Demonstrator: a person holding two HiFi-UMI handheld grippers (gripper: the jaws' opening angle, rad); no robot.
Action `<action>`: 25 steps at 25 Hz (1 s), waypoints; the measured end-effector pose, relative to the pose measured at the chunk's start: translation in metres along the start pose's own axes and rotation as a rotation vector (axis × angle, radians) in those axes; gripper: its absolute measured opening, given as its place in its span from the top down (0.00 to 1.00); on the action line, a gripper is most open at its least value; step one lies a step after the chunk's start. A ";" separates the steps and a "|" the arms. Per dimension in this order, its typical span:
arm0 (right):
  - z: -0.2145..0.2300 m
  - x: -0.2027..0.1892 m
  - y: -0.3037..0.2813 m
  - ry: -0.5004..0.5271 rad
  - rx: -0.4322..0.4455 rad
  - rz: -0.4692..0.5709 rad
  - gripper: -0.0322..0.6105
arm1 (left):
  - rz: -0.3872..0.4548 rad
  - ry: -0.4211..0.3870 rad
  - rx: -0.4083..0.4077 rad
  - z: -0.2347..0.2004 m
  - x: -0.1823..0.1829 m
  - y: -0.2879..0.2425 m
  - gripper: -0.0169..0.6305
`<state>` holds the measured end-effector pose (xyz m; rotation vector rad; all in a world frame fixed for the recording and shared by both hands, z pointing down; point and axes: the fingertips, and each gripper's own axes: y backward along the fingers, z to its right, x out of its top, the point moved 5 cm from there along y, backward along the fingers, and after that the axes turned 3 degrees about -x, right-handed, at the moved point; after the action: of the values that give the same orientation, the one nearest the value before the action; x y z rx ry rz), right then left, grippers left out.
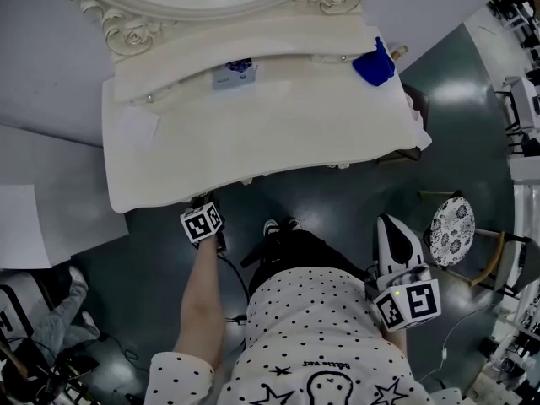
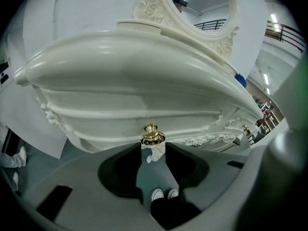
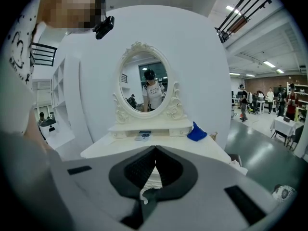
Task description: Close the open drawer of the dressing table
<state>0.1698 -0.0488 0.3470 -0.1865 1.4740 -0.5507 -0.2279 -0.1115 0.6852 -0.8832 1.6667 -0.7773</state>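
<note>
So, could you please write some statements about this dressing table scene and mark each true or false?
1. A blue cloth lies on the dressing table. True.
2. The left hand-held gripper has its jaws apart, with the gold knob at their tips. True.
3. The right hand-held gripper holds the blue cloth. False: its jaws are together and empty, back from the table.
4. The mirror is square. False: it is oval.
5. A stool stands near the table's right end. True.
</note>
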 end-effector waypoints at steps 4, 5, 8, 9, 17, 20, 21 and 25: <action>0.000 -0.003 0.005 -0.001 0.014 0.006 0.94 | 0.005 0.012 0.004 0.001 -0.016 0.013 0.73; 0.000 -0.004 0.006 -0.001 0.019 0.008 0.94 | 0.013 0.012 0.006 0.002 -0.019 0.018 0.78; -0.001 -0.006 0.010 -0.001 0.040 0.013 0.94 | 0.043 -0.001 0.010 0.003 -0.027 0.035 0.93; -0.002 -0.007 0.011 0.002 0.049 0.015 0.94 | 0.048 -0.001 0.009 0.003 -0.029 0.039 0.94; -0.009 -0.011 0.021 0.023 0.129 0.029 0.94 | 0.138 0.010 0.014 0.007 -0.031 0.078 0.96; -0.011 -0.013 0.024 0.027 0.156 0.033 0.94 | 0.195 -0.027 -0.004 0.021 -0.020 0.098 0.96; -0.011 -0.014 0.025 0.028 0.166 0.035 0.94 | 0.216 -0.044 -0.010 0.027 -0.016 0.105 0.96; -0.012 -0.017 0.028 0.031 0.209 0.037 0.94 | 0.323 -0.090 -0.036 0.055 0.003 0.140 0.96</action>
<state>0.1648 -0.0144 0.3484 0.0138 1.4362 -0.6757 -0.1996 -0.0456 0.5531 -0.6413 1.6929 -0.4817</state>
